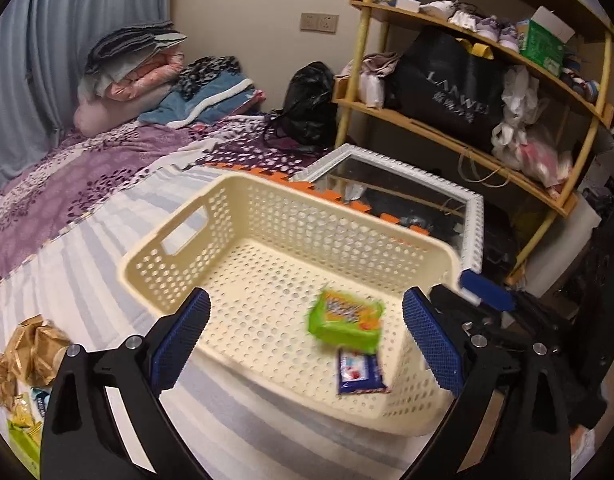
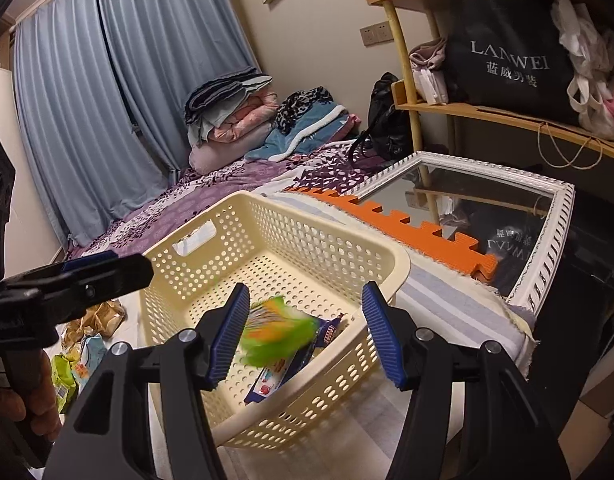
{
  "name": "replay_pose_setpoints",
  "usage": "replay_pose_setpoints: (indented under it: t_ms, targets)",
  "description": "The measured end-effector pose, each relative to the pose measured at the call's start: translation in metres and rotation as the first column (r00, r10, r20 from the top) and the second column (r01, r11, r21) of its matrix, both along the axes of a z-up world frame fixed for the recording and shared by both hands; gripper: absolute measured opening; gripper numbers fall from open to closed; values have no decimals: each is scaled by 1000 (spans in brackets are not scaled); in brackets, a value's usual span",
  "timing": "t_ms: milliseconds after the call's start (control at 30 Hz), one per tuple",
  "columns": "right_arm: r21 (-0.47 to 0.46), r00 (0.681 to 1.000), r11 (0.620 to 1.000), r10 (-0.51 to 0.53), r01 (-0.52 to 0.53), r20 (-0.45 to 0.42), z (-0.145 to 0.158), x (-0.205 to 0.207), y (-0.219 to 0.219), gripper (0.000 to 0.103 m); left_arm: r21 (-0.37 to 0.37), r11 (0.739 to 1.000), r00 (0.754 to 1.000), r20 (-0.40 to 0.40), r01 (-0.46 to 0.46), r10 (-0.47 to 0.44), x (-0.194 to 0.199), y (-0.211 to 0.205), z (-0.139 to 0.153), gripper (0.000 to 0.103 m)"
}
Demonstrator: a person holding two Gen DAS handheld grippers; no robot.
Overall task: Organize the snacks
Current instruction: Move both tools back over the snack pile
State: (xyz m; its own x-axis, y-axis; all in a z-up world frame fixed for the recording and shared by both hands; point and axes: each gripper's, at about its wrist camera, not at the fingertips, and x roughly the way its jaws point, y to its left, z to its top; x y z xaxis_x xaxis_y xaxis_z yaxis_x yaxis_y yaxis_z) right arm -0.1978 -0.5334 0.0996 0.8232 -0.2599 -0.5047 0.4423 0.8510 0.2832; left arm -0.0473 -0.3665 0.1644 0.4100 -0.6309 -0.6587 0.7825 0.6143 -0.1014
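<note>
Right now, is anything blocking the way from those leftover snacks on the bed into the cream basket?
Nothing visible does. The loose snacks lie on the bedsheet just beside the basket, whose top is open; only its low wall stands between.

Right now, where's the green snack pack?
In both wrist views the green snack pack is inside the cream basket, near its front right corner, blurred, over the blue packet and between the left gripper's open jaws.

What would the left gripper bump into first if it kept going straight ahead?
Probably the cream basket. The open left gripper points down into it, toward the blurry green snack packet above the basket floor. Depth is hard to judge, so it might meet the near rim first.
</note>
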Motion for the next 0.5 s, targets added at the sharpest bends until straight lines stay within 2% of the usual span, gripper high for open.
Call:
replay_pose_setpoints:
  t_ms: [233,367,500]
  targets:
    - [-5,999,999,35,-35,18,6,6,12,59,35,995,995,16,-96,96,13,26,-1,100]
    - [-9,998,998,58,-58,28,10,9,22,65,48,988,989,19,-146,145,16,42,-2,100]
    - [-15,996,996,87,-87,30,14,15,35,65,55,981,982,30,-186,185,17,61,-5,100]
